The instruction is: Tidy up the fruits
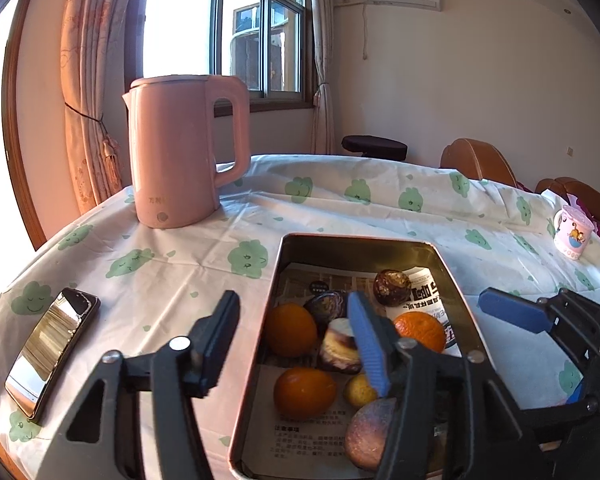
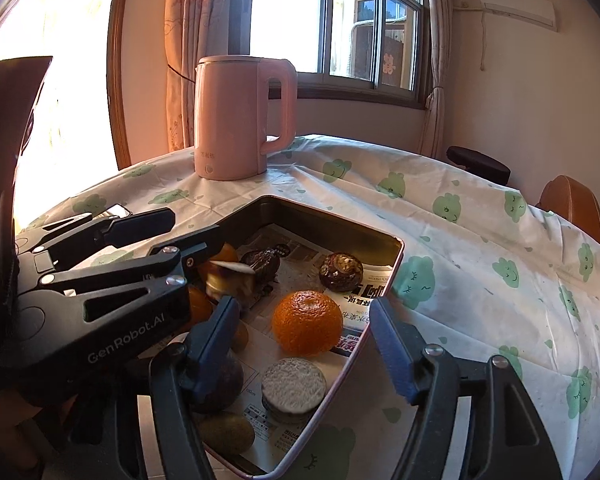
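A metal tin (image 1: 448, 268) lined with newspaper sits on the clothed table (image 1: 340, 208), in front of the pink kettle (image 1: 184, 152). Inside it lie oranges (image 2: 307, 323), dark round fruits (image 2: 341, 272), a small yellow fruit (image 1: 358, 390) and a white-topped round piece (image 2: 293, 385). The left gripper (image 1: 296, 344) straddles the tin's left wall, jaws apart, grasping nothing. The right gripper (image 2: 306, 336) hangs over the tin's right wall, jaws apart around an orange without pressing it. A phone (image 1: 52, 348) lies left of the tin, a mug (image 1: 573, 232) far right.
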`<move>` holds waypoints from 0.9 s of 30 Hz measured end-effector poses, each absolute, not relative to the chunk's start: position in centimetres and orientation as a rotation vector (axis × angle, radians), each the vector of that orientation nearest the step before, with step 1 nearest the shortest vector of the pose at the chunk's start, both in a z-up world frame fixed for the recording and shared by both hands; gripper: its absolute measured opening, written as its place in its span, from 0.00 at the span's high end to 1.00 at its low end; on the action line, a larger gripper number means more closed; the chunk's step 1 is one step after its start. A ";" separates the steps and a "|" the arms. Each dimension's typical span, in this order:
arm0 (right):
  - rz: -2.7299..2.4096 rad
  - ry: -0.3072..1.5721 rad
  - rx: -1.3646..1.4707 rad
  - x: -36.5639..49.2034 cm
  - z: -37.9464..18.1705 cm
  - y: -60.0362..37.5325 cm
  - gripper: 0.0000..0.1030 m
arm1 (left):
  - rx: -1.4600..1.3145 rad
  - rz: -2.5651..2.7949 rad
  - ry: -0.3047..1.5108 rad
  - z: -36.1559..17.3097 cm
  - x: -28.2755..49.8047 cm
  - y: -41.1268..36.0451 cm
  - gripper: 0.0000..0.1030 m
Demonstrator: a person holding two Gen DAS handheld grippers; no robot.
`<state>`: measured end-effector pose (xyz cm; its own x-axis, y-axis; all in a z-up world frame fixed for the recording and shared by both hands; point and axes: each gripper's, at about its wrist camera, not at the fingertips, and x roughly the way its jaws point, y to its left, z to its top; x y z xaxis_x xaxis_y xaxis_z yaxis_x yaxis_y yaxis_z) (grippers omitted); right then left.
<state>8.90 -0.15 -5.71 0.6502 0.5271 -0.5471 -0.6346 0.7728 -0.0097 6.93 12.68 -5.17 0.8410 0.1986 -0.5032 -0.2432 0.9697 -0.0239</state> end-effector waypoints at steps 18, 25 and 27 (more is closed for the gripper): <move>0.467 0.434 -0.077 8.9 -4.4 -5.7 0.31 | -0.097 0.260 0.392 -4.1 5.3 12.3 0.14; 0.458 0.407 -0.075 8.4 -4.2 -5.9 0.26 | -0.079 0.268 0.377 -4.0 5.1 12.0 0.08; 0.459 0.408 -0.073 8.4 -4.2 -5.8 0.24 | -0.078 0.268 0.377 -4.0 5.1 11.9 0.07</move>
<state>8.42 -5.84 -4.18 0.8174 0.4159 -0.3986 -0.4448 0.8954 0.0221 5.06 11.93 -3.96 0.8951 0.2434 -0.3735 -0.2723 0.9619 -0.0258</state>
